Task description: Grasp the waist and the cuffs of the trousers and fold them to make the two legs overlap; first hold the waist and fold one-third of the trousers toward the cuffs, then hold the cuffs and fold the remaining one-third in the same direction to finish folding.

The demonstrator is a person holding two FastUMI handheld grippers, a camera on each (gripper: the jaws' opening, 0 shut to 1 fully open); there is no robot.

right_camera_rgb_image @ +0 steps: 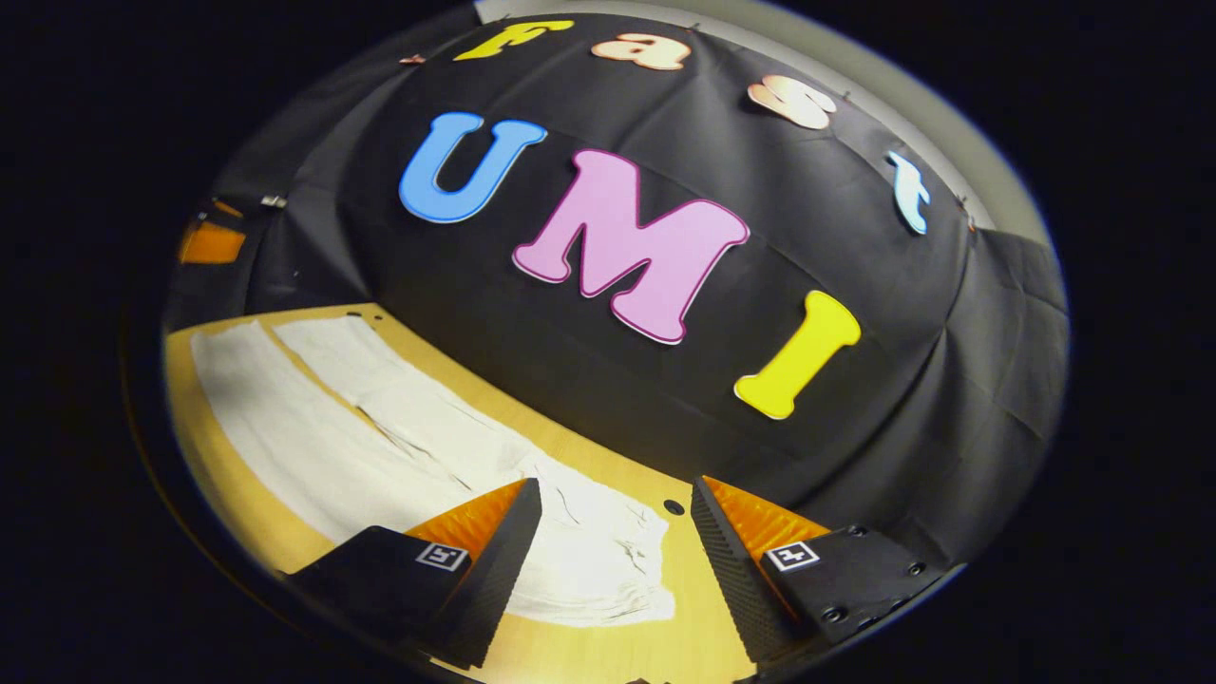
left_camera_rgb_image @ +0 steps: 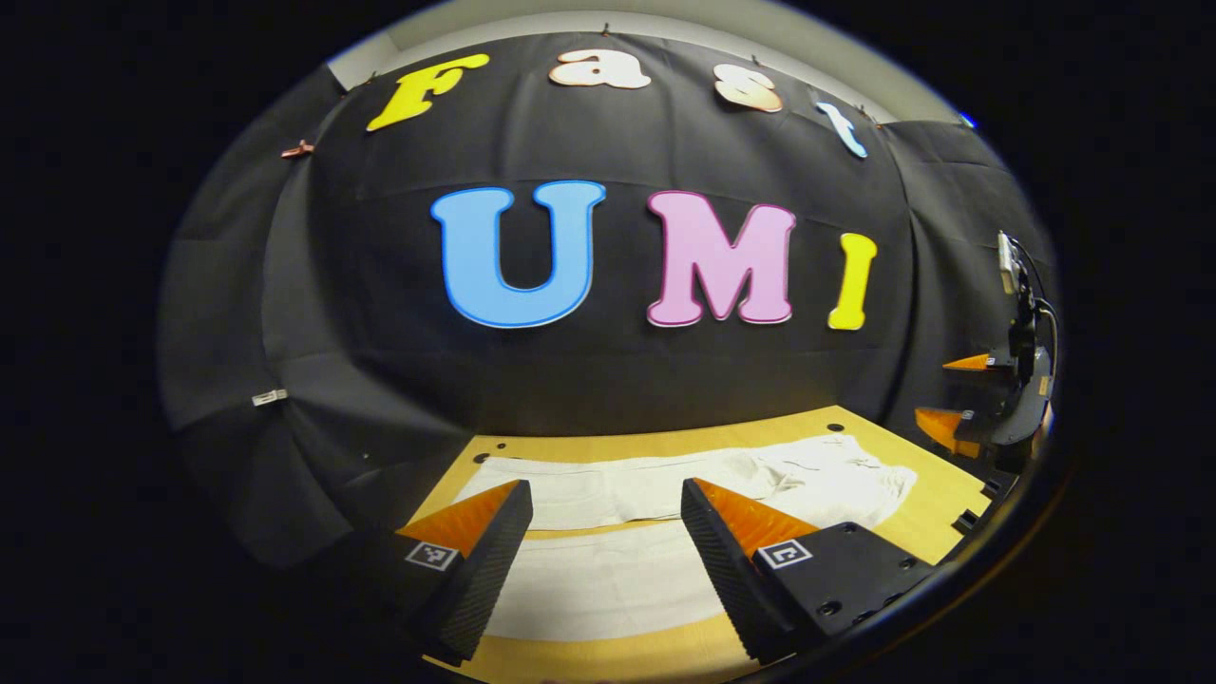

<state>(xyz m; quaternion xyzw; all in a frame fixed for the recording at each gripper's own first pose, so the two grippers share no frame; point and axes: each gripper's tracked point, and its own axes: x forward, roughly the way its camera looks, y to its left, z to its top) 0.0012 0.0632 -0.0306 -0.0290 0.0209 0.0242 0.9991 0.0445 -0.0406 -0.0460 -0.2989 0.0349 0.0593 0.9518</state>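
Trousers: I see white trousers (left_camera_rgb_image: 665,503) laid flat and unfolded on the wooden table (left_camera_rgb_image: 940,494), legs side by side.
Left gripper (left_camera_rgb_image: 603,551): mine, jaws wide apart, nothing held, above the leg end.
Right gripper (right_camera_rgb_image: 613,546): jaws wide apart, empty, above the crumpled waist (right_camera_rgb_image: 608,551).
Left gripper view extra: the right gripper (left_camera_rgb_image: 959,394) sits far off at the right edge beyond the waist end, fingers spread.
Right gripper view extra: both legs run away toward the cuffs (right_camera_rgb_image: 275,342).

We saw the trousers (left_camera_rgb_image: 665,513) lying flat on the worktop (left_camera_rgb_image: 936,494), ahead of and below the left claw (left_camera_rgb_image: 606,532); the right claw (left_camera_rgb_image: 950,394) hovered to its right.
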